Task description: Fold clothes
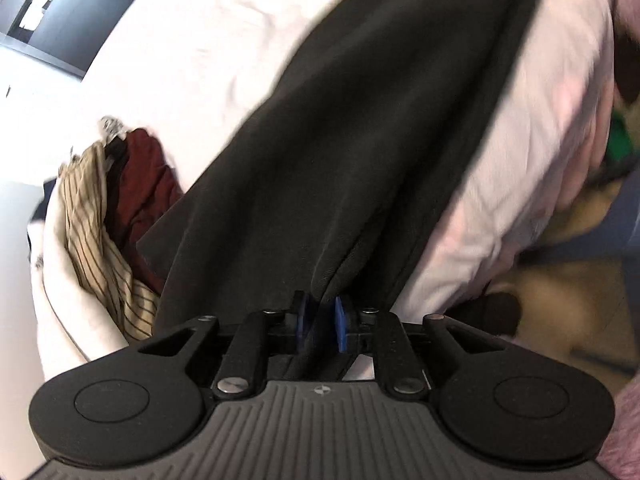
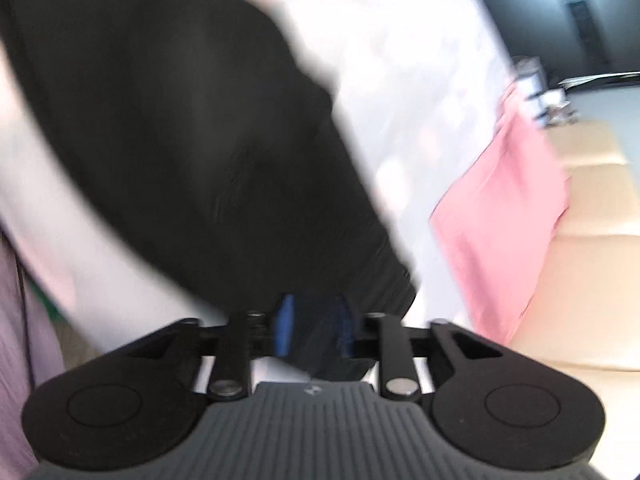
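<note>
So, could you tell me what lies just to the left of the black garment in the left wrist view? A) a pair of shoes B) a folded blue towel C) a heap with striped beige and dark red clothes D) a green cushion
C: beside the black garment, on the white bedding, sits a heap of clothes in which striped beige and dark red fabric show.

The right wrist view is smeared by motion: the black garment (image 2: 192, 152) has soft edges, and its hem hides the pads of the right hand-held gripper (image 2: 316, 328), so whether they press it cannot be told. A pink cloth (image 2: 504, 208), perhaps a towel, is blurred.
</note>
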{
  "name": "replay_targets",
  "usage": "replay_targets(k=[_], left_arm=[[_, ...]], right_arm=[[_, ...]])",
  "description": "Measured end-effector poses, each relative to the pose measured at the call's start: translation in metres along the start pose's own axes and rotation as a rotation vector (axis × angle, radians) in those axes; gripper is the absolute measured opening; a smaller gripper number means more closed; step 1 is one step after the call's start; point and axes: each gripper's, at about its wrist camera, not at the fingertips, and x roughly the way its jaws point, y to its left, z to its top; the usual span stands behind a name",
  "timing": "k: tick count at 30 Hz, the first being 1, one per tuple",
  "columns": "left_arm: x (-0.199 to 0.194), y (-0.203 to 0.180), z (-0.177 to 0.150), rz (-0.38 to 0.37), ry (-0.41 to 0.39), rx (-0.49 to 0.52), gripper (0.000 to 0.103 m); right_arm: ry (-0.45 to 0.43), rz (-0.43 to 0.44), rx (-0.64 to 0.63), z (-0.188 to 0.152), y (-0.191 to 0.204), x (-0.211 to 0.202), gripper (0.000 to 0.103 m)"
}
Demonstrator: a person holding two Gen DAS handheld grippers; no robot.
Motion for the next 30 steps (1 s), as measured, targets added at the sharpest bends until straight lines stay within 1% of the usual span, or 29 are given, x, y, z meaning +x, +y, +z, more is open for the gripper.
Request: replay_targets(k=[2, 3, 5, 6, 7, 9, 10, 12, 14, 15, 18, 20, 23, 25, 27, 29, 30], left_arm=[[-0.014, 0.022, -0.004, -0.062, -0.056, -0.113, 0.016], [-0.021, 0.033, -0.007, -0.092, -0.085, -0.171, 0.017], [-0.032, 0.055, -0.013, -0.126, -0.125, -0.277, 0.024], [-0.036, 0.065, -0.016, -0.127, -0.139, -0.321, 0.028], [-0.040, 0.075, -0.018, -0.123, -0.150, -0.357, 0.028], [-0.043, 0.090, -0.020, -0.081, -0.164, -0.400, 0.028], [-0.042, 0.098, -0.019, -0.058, -0.172, -0.424, 0.028], [-0.037, 0.113, -0.017, -0.039, -0.192, -0.486, 0.029], [-0.026, 0.131, -0.012, -0.025, -0.215, -0.528, 0.037], [-0.019, 0.140, -0.009, -0.013, -0.227, -0.529, 0.044], [0.006, 0.158, 0.008, 0.009, -0.240, -0.481, 0.045], [0.025, 0.163, 0.022, 0.020, -0.219, -0.415, 0.045], [0.050, 0.155, 0.036, 0.028, -0.201, -0.271, 0.046], [0.065, 0.146, 0.041, 0.010, -0.200, -0.177, 0.049], [0.079, 0.139, 0.043, -0.015, -0.182, -0.116, 0.049], [0.091, 0.137, 0.043, -0.042, -0.156, -0.110, 0.049], [0.096, 0.138, 0.042, -0.057, -0.151, -0.122, 0.047]], right_arm=[[-0.121, 0.027, 0.085, 0.022, -0.002, -0.016, 0.035], [-0.182, 0.054, 0.116, 0.033, 0.001, -0.022, 0.037], [-0.278, 0.107, 0.143, 0.056, 0.011, -0.030, 0.037], [-0.311, 0.129, 0.137, 0.068, 0.020, -0.032, 0.037], [-0.343, 0.150, 0.127, 0.079, 0.028, -0.033, 0.037], [-0.393, 0.194, 0.114, 0.101, 0.045, -0.032, 0.037], [-0.408, 0.215, 0.110, 0.110, 0.052, -0.031, 0.037], [-0.426, 0.256, 0.093, 0.126, 0.067, -0.029, 0.037], [-0.435, 0.290, 0.059, 0.141, 0.082, -0.038, 0.037], [-0.435, 0.292, 0.038, 0.149, 0.087, -0.042, 0.038], [-0.434, 0.293, 0.014, 0.168, 0.094, -0.054, 0.040], [-0.430, 0.313, 0.037, 0.171, 0.095, -0.057, 0.041], [-0.416, 0.337, 0.055, 0.176, 0.095, -0.047, 0.042], [-0.404, 0.343, 0.049, 0.178, 0.096, -0.040, 0.043], [-0.403, 0.356, 0.043, 0.179, 0.097, -0.032, 0.043], [-0.406, 0.377, 0.046, 0.183, 0.097, -0.024, 0.044], [-0.404, 0.385, 0.052, 0.184, 0.098, -0.021, 0.044]])
